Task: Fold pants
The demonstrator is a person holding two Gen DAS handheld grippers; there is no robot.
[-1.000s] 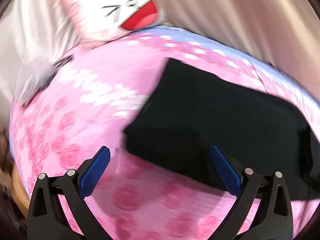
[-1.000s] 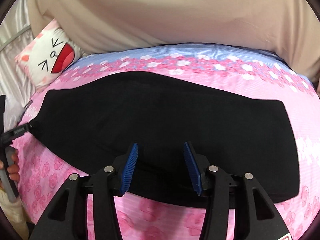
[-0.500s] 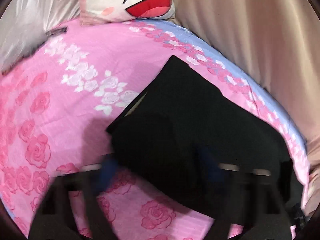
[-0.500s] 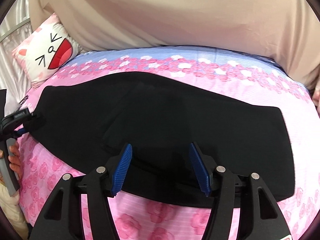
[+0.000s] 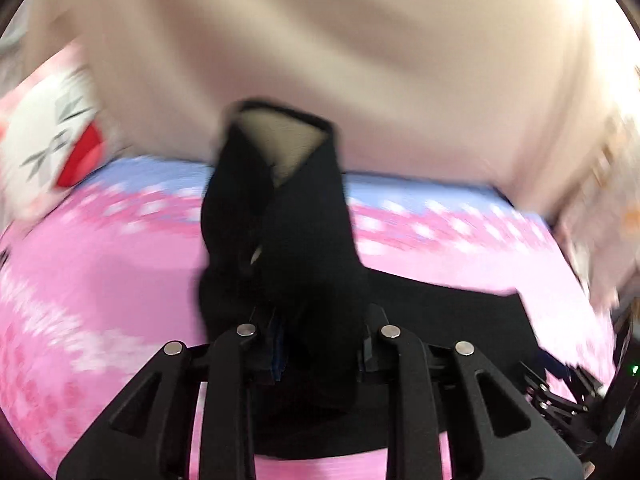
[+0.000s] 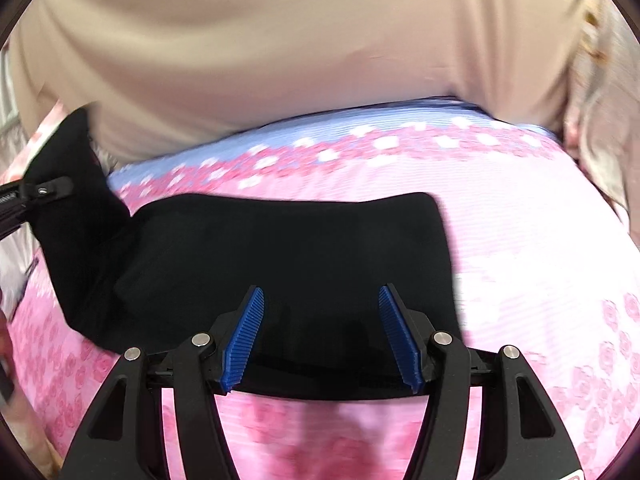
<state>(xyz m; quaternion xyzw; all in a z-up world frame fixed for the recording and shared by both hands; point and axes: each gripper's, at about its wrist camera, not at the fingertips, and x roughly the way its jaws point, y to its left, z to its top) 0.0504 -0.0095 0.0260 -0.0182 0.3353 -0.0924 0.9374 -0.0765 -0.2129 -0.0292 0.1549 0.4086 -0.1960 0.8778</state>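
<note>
Your left tool (image 5: 320,344) is clamped on one end of the black pants (image 6: 288,256) and holds it raised off the bed (image 6: 520,240). Your right tool (image 6: 320,332) is spread wide and grips nothing; it sits at the near edge of the flat part, low centre of its frame. The pants' long axis runs left to right, so the lifted end needs to travel right. Only the right wrist view shows the flat free end, right of centre; the left wrist view is blurred and shows the raised cloth standing mid-frame.
</note>
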